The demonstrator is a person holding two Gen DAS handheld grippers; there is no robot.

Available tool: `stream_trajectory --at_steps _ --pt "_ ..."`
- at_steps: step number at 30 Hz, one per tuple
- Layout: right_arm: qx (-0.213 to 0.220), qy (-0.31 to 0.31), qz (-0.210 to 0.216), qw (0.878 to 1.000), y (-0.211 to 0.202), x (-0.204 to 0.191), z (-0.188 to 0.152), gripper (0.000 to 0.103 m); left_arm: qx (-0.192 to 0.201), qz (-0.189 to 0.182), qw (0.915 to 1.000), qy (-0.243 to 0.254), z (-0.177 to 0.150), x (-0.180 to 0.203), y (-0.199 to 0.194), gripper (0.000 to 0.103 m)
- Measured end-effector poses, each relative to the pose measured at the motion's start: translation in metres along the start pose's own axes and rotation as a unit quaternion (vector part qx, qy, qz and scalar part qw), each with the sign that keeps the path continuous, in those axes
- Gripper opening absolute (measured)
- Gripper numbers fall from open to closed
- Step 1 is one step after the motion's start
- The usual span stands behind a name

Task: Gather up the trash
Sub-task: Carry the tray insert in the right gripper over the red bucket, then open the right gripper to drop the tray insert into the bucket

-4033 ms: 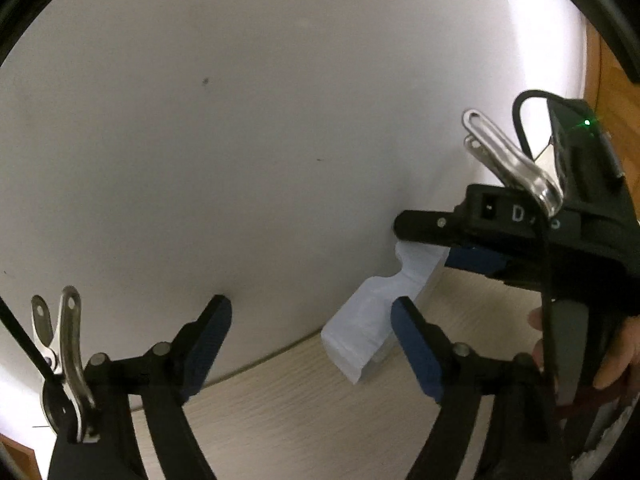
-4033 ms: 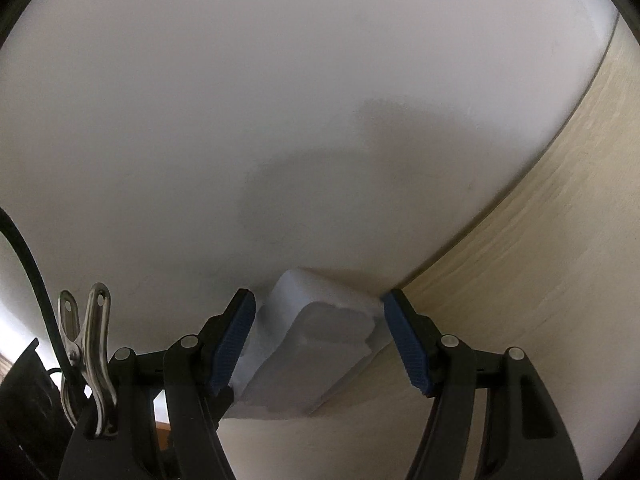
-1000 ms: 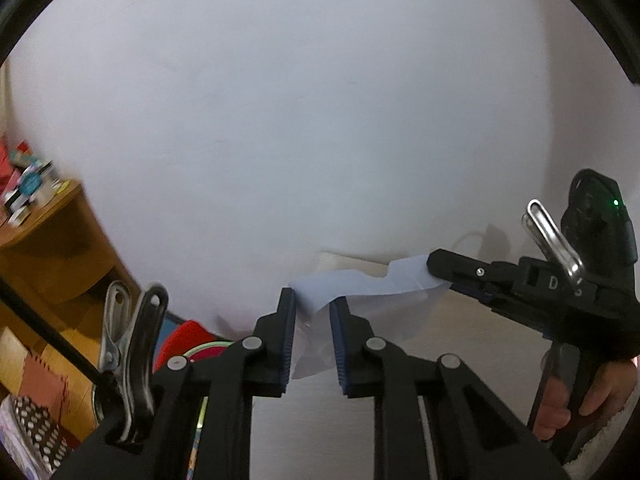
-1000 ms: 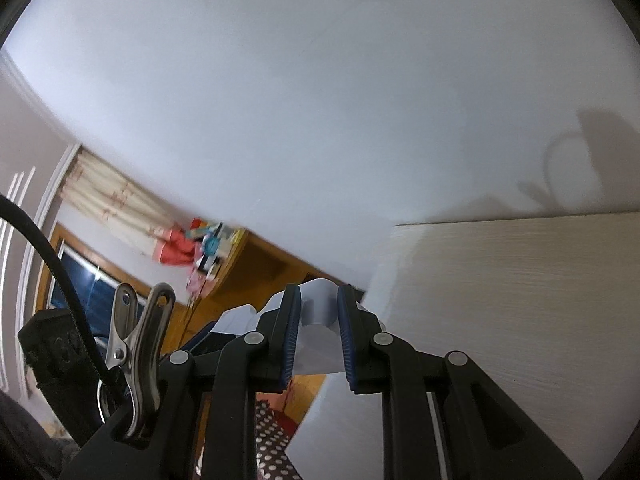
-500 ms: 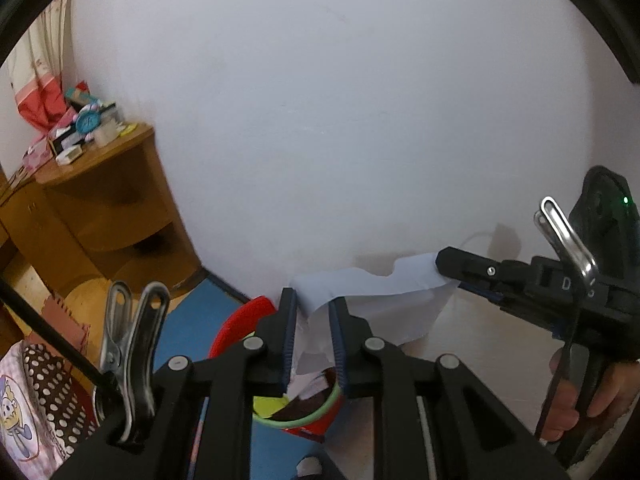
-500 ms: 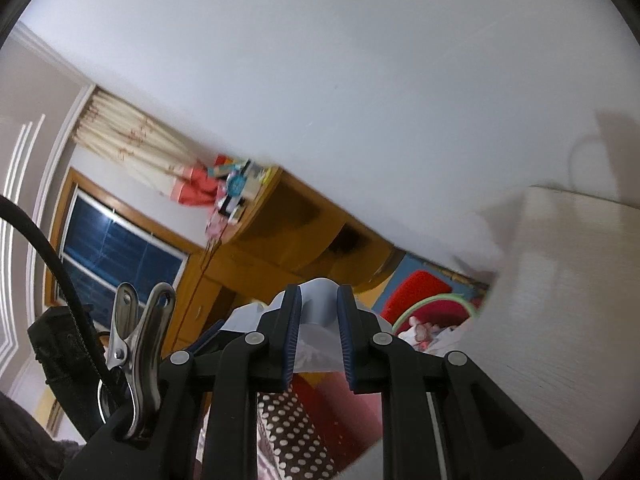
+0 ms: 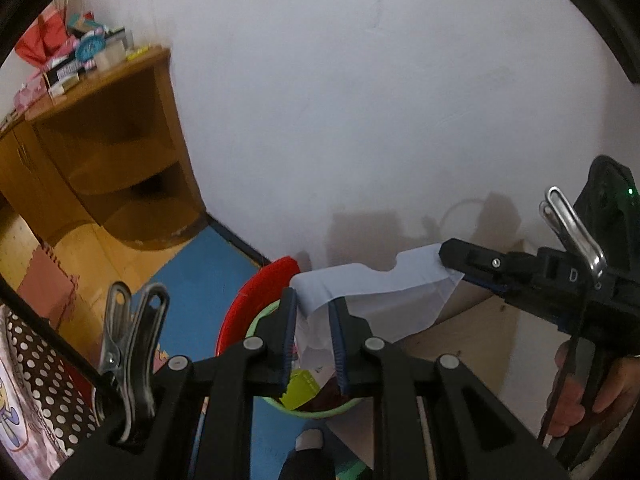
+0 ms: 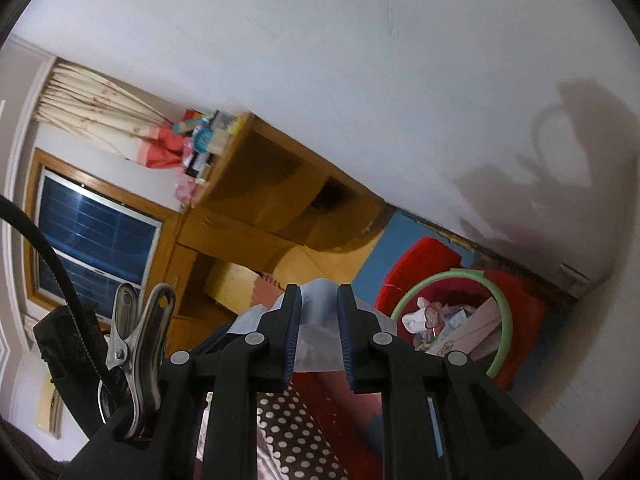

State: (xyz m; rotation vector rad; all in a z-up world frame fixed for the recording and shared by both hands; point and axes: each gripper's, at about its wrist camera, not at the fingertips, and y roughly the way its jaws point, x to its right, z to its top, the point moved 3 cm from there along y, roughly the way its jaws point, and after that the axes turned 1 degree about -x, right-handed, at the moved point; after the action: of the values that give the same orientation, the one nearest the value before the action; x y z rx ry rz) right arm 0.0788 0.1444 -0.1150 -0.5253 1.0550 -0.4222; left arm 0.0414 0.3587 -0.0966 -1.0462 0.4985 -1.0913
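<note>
A white paper bag (image 7: 372, 292) hangs stretched between both grippers. My left gripper (image 7: 313, 304) is shut on one end of it, directly above the red trash bin (image 7: 256, 300) with a green rim (image 7: 320, 410). My right gripper (image 7: 448, 264) is shut on the other end, to the right, held by a hand (image 7: 576, 384). In the right wrist view the bag (image 8: 318, 320) sits pinched in the right gripper (image 8: 318, 300), and the bin (image 8: 424, 264) with several scraps of trash (image 8: 440, 328) lies to the lower right.
A wooden corner shelf (image 7: 108, 148) with small items on top stands against the white wall (image 7: 360, 100). Blue floor mat (image 7: 192, 272) surrounds the bin. The pale table edge (image 7: 472, 332) lies right of the bin. Dotted fabric (image 7: 36, 372) is at lower left. A window (image 8: 88, 236) is far left.
Both grippers have swung away from the table with the bag held between them, and lower. The trash bin has come into view and now lies right under the left gripper.
</note>
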Motion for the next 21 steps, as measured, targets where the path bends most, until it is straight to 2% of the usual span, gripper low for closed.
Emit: stream_trajectory --at_steps 9,15,21 --pt "-0.050 0.015 -0.028 0.998 0.081 0.010 0.006 0.020 -0.054 0.007 0.9967 -0.061 0.001 -0.044 0.084 0.015" --pt "-0.088 0.008 -0.068 0.994 0.137 0.024 0.005 0.020 -0.088 0.006 0.9918 -0.092 -0.009 -0.065 0.143 0.015" --pt "-0.163 -0.009 -0.129 0.978 0.203 0.051 -0.010 0.020 -0.115 0.018 0.9861 -0.119 -0.027 -0.079 0.188 0.015"
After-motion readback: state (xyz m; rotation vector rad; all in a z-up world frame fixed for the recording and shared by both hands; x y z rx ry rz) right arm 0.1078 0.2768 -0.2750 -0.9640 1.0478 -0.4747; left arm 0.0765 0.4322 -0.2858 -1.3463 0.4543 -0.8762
